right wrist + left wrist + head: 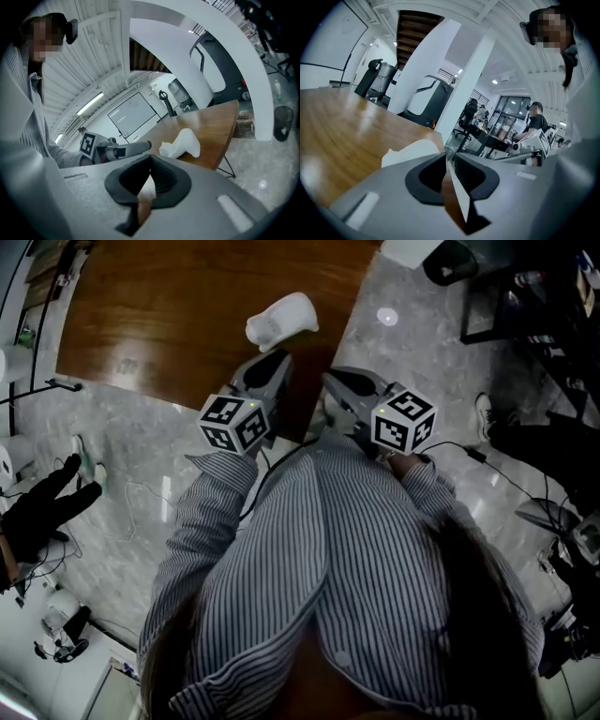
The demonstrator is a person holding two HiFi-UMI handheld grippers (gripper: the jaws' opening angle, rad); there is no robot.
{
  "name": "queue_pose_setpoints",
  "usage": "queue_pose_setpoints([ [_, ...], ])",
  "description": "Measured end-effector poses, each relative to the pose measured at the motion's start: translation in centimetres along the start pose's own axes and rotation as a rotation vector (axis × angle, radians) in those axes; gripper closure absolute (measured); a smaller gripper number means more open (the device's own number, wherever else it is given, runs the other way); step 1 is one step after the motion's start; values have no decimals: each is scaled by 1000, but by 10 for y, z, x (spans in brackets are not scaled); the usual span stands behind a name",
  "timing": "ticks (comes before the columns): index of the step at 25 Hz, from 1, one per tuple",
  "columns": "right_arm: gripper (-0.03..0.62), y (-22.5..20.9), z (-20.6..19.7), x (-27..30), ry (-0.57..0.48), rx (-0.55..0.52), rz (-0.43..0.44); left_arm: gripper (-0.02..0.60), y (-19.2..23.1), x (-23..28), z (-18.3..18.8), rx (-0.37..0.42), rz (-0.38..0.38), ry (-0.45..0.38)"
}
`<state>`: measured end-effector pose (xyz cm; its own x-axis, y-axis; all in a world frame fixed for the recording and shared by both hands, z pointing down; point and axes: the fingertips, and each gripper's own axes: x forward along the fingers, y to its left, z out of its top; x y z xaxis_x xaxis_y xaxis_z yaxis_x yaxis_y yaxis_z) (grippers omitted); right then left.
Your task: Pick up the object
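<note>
Approaching, I judge, you are hovering short of the white object (281, 320), which is lying untouched near the worktop (169, 306) edge. Your left claw (449, 157) is showing a narrow slit and your right claw (150, 161) is sitting closed, both empty. The next move is calling for opening one wide.

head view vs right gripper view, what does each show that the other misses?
Head view only: the marker cube on the right tool, a cable on the floor. Right gripper view only: the white pillar, the wall board, the ceiling light. Both: the white object on the wooden table, and the left tool.
</note>
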<state>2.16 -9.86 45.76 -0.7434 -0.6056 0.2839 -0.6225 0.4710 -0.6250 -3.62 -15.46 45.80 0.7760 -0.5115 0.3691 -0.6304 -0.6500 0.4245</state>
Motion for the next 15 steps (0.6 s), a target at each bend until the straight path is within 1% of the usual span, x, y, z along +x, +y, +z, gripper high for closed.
queue_pose_setpoints([
  [4,592,-2,-6,6,1,44,14,483,14,10,1,86,5,73],
  [6,592,-5,-7,11,1,58,19,455,21,17,1,144,12,113],
  [10,592,-13,-9,20,-12,95,23,380,35,30,-2,315,39,209],
  [12,592,-15,-9,22,-17,108,22,356,40,37,-4,392,32,251],
  [15,592,-17,-11,22,-22,135,20,326,45,44,-5,441,21,286],
])
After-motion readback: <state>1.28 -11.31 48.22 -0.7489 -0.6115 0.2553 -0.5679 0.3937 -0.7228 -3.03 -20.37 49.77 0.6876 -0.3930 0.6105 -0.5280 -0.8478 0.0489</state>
